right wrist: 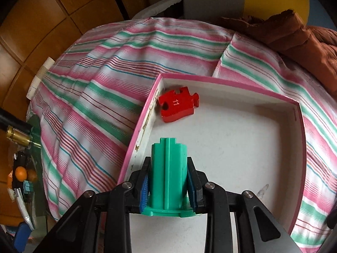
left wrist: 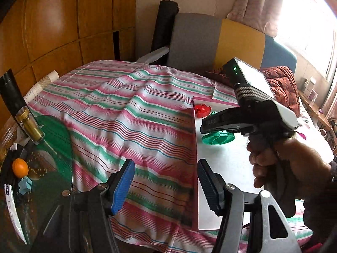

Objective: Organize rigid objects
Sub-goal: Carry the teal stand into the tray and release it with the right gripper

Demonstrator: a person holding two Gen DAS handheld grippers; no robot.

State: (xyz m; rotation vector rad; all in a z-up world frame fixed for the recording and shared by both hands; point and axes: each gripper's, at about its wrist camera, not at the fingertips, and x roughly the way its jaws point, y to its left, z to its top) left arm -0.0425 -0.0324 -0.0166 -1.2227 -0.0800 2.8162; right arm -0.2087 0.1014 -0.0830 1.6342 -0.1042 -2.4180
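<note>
A striped cloth [right wrist: 101, 88] covers the table under a pink-rimmed tray [right wrist: 229, 82]. The right gripper [right wrist: 168, 181] is clamped on the green spool [right wrist: 168, 168] above the tray floor; the red puzzle piece [right wrist: 178, 106] lies ahead of the jaws, slightly left. Best lower it flat and release clear of that piece. The left gripper [left wrist: 166, 183] hangs with jaws apart, nothing between them.

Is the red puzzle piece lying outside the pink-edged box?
No. The red puzzle piece lies flat inside the box, near its far left corner.
</note>
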